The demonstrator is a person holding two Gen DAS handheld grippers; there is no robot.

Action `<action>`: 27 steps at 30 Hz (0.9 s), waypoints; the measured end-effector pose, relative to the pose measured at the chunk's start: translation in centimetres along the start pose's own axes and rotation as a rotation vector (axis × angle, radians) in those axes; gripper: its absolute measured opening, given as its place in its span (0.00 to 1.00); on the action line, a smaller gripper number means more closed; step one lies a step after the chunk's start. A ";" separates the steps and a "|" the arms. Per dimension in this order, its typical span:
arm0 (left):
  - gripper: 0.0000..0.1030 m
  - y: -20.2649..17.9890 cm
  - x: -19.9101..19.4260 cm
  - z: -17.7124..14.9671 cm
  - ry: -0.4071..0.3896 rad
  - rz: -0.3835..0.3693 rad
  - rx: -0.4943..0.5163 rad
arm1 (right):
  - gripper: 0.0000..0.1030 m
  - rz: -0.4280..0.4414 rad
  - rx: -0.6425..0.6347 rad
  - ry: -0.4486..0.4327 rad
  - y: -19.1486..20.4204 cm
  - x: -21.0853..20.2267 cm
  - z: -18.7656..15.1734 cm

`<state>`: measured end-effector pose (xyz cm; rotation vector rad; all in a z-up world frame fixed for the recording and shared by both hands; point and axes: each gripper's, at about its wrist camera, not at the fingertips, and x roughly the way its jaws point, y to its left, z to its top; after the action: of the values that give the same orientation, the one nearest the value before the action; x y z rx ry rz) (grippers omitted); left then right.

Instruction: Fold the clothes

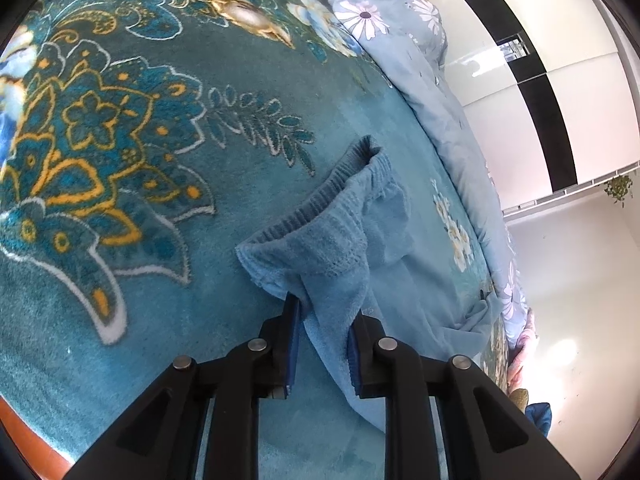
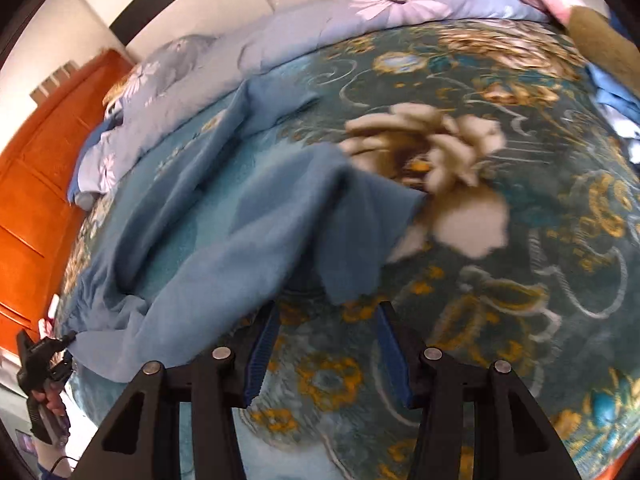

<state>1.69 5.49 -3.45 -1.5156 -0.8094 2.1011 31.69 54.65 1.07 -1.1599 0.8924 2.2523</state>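
Note:
A blue fleece garment point(image 1: 340, 240) with a ribbed elastic waistband lies on the teal flowered blanket point(image 1: 120, 160). My left gripper point(image 1: 326, 320) is shut on a fold of it near the waistband corner. In the right wrist view the garment point(image 2: 240, 232) stretches in loose folds from the left gripper point(image 2: 44, 360), held in a hand at the lower left, toward the middle. My right gripper point(image 2: 330, 306) stands open just below the garment's ragged hem. Its pads do not press on the cloth.
A pale blue daisy-print duvet point(image 2: 320, 20) is bunched along the blanket's point(image 2: 480, 280) far edge. Other clothes, blue point(image 2: 616, 92) and olive point(image 2: 600, 40), lie at the far right. An orange wooden panel point(image 2: 40, 180) stands at the left. White walls lie beyond the bed.

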 end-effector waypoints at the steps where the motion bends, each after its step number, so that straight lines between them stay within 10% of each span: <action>1: 0.20 0.0 -0.1 0.0 0.000 -0.001 0.001 | 0.51 0.004 -0.002 -0.005 0.3 0.4 0.3; 11: 0.21 0.1 -0.5 0.0 0.001 -0.016 0.006 | 0.49 -0.031 0.049 -0.061 1.0 0.6 2.8; 15: 0.21 0.3 -0.6 0.0 0.002 -0.021 0.005 | 0.05 -0.045 0.075 -0.079 0.4 -0.4 3.3; 27: 0.21 0.8 -1.4 0.0 -0.007 -0.043 0.008 | 0.03 -0.020 0.062 -0.329 -1.0 -12.3 3.7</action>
<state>2.17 3.99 -3.06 -1.4744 -0.8282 2.0775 37.02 56.80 12.58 -0.7374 0.8065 2.2918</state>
